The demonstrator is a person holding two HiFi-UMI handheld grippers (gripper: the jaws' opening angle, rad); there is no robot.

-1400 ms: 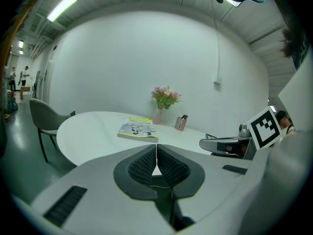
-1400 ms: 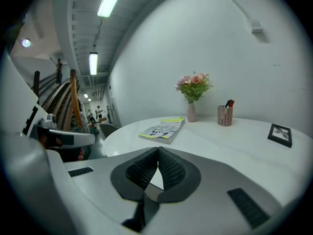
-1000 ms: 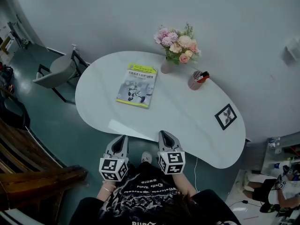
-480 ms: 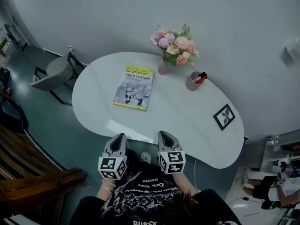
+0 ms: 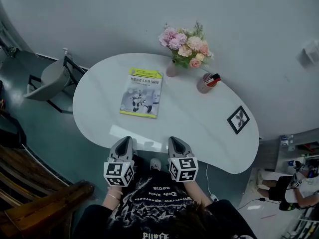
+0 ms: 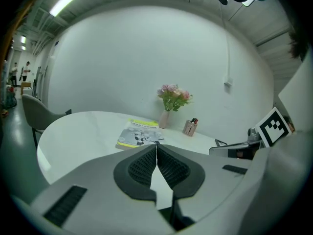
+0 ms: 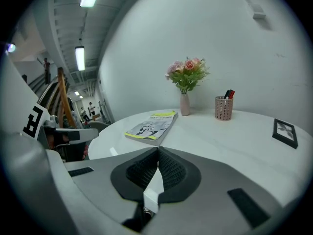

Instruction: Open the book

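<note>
We hold both grippers side by side just over the near edge of the white, rounded table [image 5: 199, 128]. The grey left gripper [image 5: 124, 140] has its dark ribbed pads pressed together at the tips, with nothing between them. The grey right gripper [image 5: 175, 140] is likewise fully closed and empty. The closed paperback book with a yellow-green band across its grey cover [image 5: 141, 92] lies flat on the far left part of the table, well apart from both grippers. Near its far right corner stands a pale vase of pink flowers [image 5: 185, 46]. A pink mesh pen cup [image 5: 205, 83] and a black-framed picture [image 5: 238, 119] sit further right.
</note>
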